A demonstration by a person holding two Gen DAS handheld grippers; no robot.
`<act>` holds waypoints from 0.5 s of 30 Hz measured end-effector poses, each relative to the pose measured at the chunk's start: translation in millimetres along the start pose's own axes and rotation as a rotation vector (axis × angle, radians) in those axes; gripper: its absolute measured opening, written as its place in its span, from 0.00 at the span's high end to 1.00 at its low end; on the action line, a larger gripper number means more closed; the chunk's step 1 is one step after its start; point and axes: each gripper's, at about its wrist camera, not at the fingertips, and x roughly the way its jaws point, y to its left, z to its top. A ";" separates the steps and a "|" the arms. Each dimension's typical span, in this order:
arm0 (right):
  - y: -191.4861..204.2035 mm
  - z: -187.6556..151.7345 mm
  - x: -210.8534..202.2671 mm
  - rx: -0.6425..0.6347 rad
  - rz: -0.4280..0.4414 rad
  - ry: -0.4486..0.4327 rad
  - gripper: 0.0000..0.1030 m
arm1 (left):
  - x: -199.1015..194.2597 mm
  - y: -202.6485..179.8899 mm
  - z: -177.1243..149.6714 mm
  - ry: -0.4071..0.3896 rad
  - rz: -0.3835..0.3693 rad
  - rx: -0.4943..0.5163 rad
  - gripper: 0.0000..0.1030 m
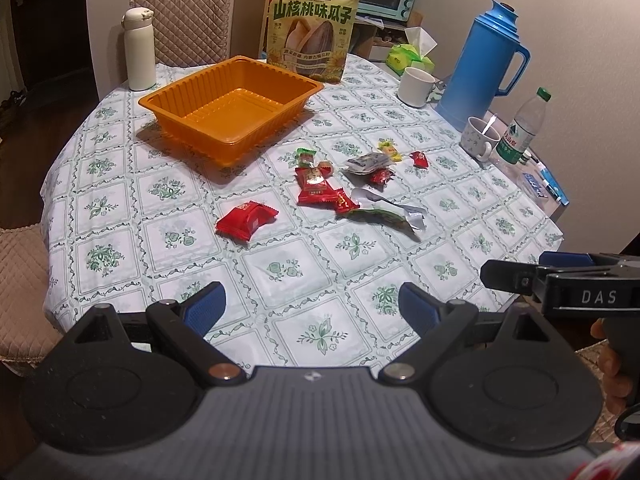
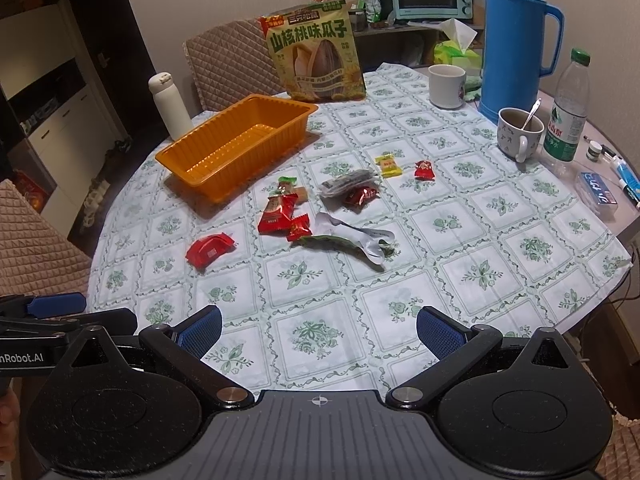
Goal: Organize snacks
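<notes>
Both tongs wide open and empty, low in frame; nothing sorted yet.

Left gripper [image 1: 312,308] and right gripper [image 2: 318,330] hover near the table edge. Snacks [image 1: 320,188] lie mid-frame; orange tray [image 1: 168,98], upper left, looks empty. Probably best: pinch the lone red packet [image 1: 247,221] across its short side.

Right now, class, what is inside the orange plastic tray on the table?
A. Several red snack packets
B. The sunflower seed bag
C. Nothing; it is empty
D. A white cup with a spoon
C. The orange tray shows only its bare ribbed floor, while the snack packets, such as the red packet, lie on the tablecloth outside it.
</notes>
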 end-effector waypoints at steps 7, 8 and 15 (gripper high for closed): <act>2.2 -0.8 -1.4 0.004 -0.003 -0.006 0.00 | -0.5 3.5 -0.9 -0.001 -0.006 0.005 0.10; 2.4 -0.7 -1.5 0.004 -0.004 -0.006 0.00 | -0.6 3.9 -0.9 -0.002 -0.007 0.005 0.10; 6.6 -4.5 -1.0 0.010 -0.013 -0.012 0.00 | 0.2 10.9 -2.5 0.004 -0.016 0.011 0.10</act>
